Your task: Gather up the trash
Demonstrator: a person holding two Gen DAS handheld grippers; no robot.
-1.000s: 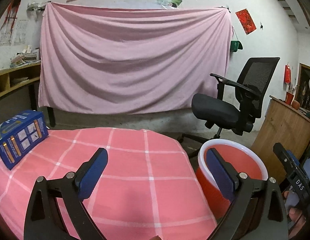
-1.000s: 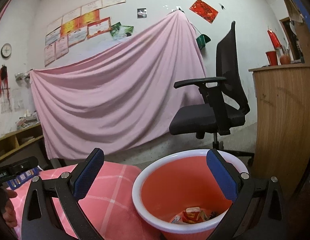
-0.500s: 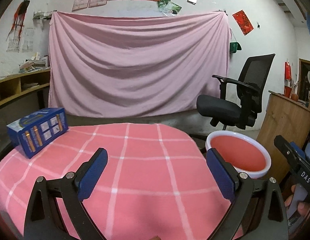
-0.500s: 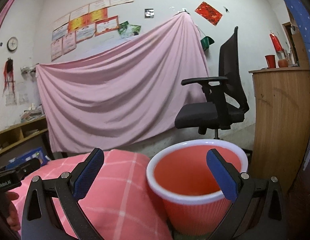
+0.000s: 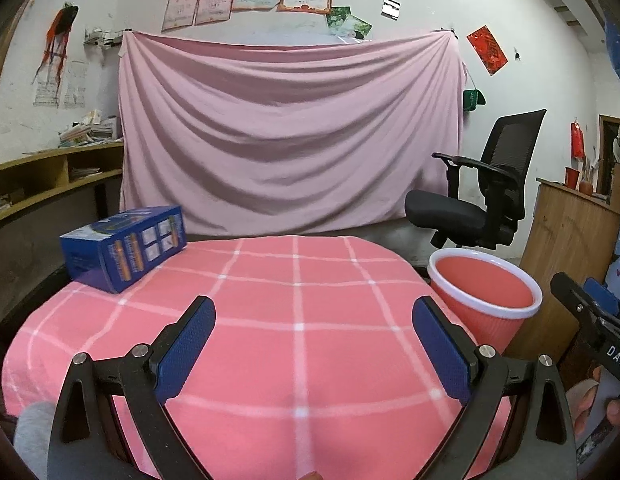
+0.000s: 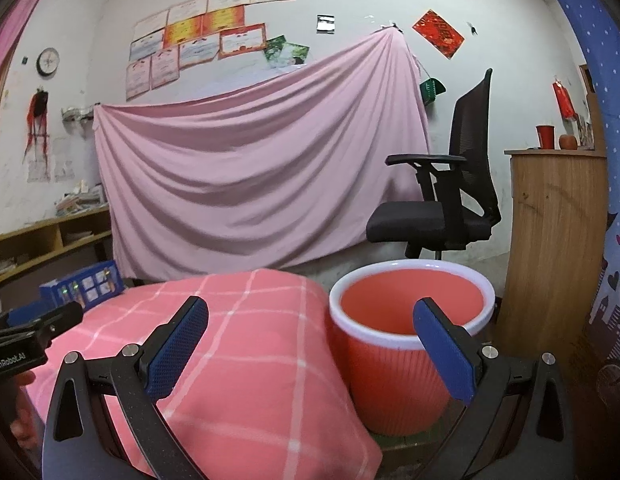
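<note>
Both grippers have pulled up and back from the bin over the last second. One second ago the right wrist view looked down into the bin and showed wrappers at the bottom; now it shows only the rim and upper inner wall.

The left gripper is released and holds nothing, its jaws spread wide over the counter at lower centre. The right gripper is likewise released and empty, lower centre of its view.

The bin stands just beside the counter edge, at lower right. Its contents are hidden from this angle and are probably unchanged.

A blue box rests at the left of the counter. No loose trash is visible on the cloth. Judgement: collection is at or near completion, unless the box counts as trash.
</note>
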